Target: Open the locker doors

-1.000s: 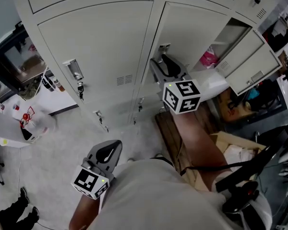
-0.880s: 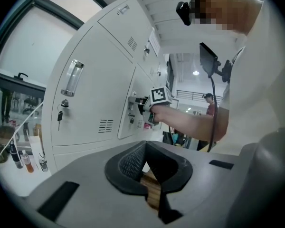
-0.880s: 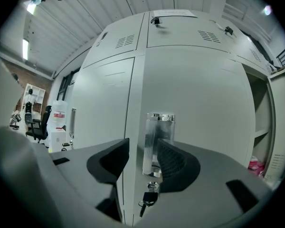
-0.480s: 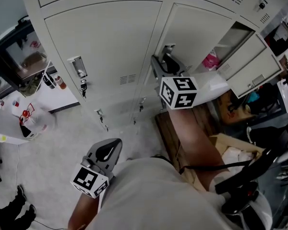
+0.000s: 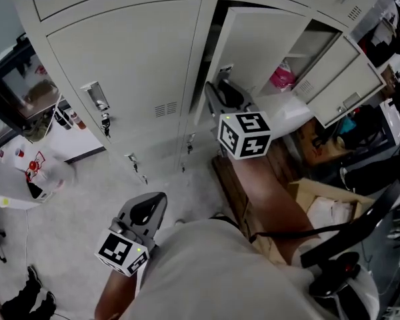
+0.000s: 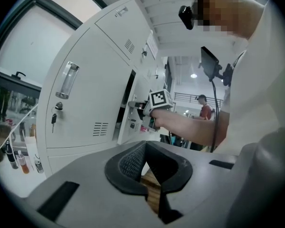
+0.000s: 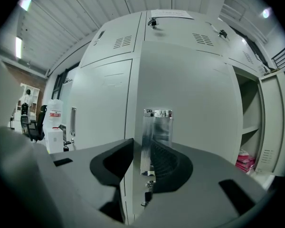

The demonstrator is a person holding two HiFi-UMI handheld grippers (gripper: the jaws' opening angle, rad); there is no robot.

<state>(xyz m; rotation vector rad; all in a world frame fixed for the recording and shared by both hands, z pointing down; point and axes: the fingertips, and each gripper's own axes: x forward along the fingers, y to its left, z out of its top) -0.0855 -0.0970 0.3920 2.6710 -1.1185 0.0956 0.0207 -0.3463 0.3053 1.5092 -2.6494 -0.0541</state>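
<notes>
A bank of pale grey lockers stands in front of me. The middle locker door (image 5: 267, 39) is slightly ajar, with a dark gap along its left edge. My right gripper (image 5: 221, 84) is at that door's metal handle (image 5: 225, 67). Its jaws are closing on the handle (image 7: 156, 127), which sits between the pads of the right gripper (image 7: 143, 148). The left locker door (image 5: 133, 52) is closed, with a key (image 5: 105, 122) under its handle. My left gripper (image 5: 159, 202) hangs low by my body, shut with nothing in it (image 6: 145, 146).
The far right locker door (image 5: 333, 89) stands wide open, with a pink packet (image 5: 280, 77) on a shelf inside. Lower lockers (image 5: 153, 152) sit beneath. A cardboard box (image 5: 327, 205) and a wooden pallet (image 5: 232, 179) lie at right. A white table (image 5: 27, 172) with bottles stands at left.
The middle locker door has swung out a little, opening a dark gap at its left edge. My right gripper has drawn back slightly with the handle. The left gripper has stayed put.
</notes>
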